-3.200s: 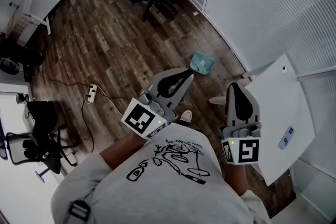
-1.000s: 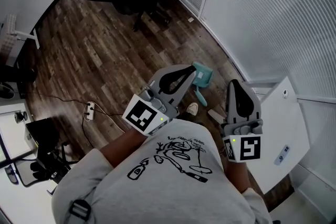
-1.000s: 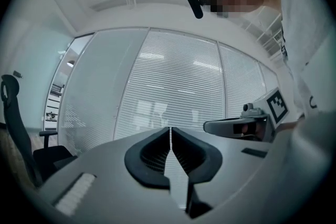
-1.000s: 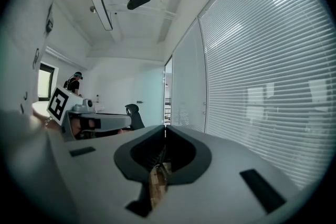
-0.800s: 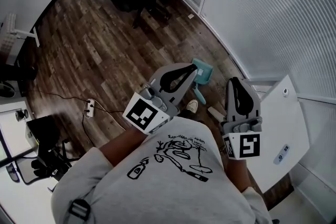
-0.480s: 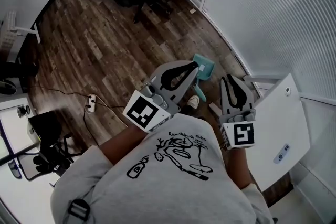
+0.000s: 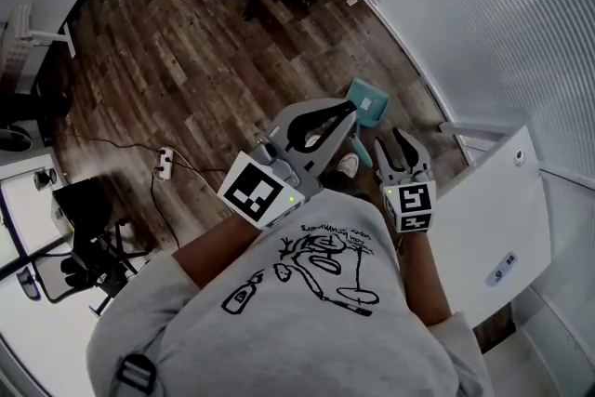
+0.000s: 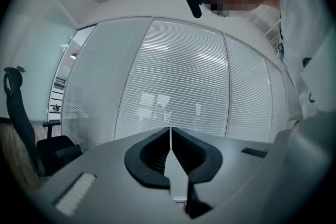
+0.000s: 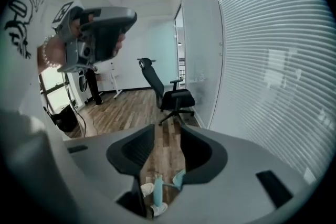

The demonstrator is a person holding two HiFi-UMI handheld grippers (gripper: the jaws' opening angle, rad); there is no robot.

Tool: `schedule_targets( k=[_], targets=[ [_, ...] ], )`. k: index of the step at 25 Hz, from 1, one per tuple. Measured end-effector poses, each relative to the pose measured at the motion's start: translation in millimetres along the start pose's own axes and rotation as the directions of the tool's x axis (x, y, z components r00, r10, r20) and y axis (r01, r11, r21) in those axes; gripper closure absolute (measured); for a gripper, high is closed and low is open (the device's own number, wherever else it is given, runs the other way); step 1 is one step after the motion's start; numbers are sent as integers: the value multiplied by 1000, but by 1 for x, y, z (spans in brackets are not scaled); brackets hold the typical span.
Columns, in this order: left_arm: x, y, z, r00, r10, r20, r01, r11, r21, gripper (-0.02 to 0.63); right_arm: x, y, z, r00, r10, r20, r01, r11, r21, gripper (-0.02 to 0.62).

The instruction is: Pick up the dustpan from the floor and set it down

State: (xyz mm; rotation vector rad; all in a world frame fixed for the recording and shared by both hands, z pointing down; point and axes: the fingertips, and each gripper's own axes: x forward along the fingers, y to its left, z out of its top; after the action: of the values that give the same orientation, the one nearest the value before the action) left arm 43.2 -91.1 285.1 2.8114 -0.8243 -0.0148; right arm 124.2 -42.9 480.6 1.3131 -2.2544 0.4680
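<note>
1. The teal dustpan lies on the wood floor near the wall of blinds, just ahead of the person's shoe, with its handle running back toward that shoe.

2. It looks like light, stiff, moulded plastic, probably smooth and a little slippery, and not fragile. The handle appears the best place to grip: narrow enough for the jaws and clear of the wide pan. The pan's weight may swing it down once lifted.

3. The right gripper points down at the floor with its jaws opening and nothing between them. In the right gripper view the dustpan shows through the gap of the right gripper, well apart from it.

4. The left gripper is held level toward the blinds with its jaws pressed together on nothing, as the left gripper view confirms.

5. A second ago the right gripper was held higher, at about the left one's level, with its jaws together. It has since dropped toward the dustpan and tipped downward, while the left has barely shifted.
</note>
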Motion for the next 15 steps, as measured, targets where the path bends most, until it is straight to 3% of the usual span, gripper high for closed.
schedule_targets(
  k=[15],
  targets=[
    [-14,3,-27,998,27,-53,-29,999,-33,600,65,25,-151,960,95,-262,-90,995,30,442]
  ],
)
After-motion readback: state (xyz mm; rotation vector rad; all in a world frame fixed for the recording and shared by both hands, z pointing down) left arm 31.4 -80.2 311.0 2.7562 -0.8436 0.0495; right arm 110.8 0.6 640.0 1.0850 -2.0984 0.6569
